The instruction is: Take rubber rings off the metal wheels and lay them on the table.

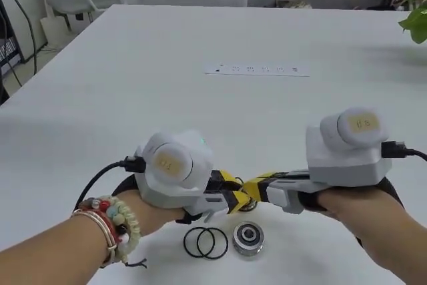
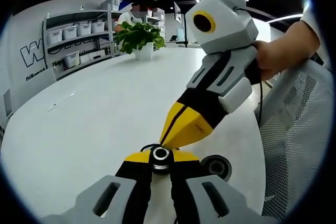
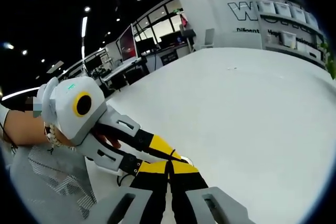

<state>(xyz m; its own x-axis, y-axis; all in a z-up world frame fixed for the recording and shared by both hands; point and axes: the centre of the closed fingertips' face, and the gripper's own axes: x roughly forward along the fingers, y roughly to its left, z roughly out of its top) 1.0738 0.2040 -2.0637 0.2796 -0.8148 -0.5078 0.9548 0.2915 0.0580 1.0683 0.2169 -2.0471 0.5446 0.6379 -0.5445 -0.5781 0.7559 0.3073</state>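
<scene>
While the left claw [image 2: 160,159] clamps a wheel [image 2: 160,153], the closed right claw [image 2: 172,137] touches its twelve o'clock edge; ring-peeling seemingly comes next.

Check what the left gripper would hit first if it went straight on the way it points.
The right gripper: its closed yellow tips sit just past the small silver metal wheel held in the left gripper, seemingly touching it. Exact depth is unclear.
</scene>
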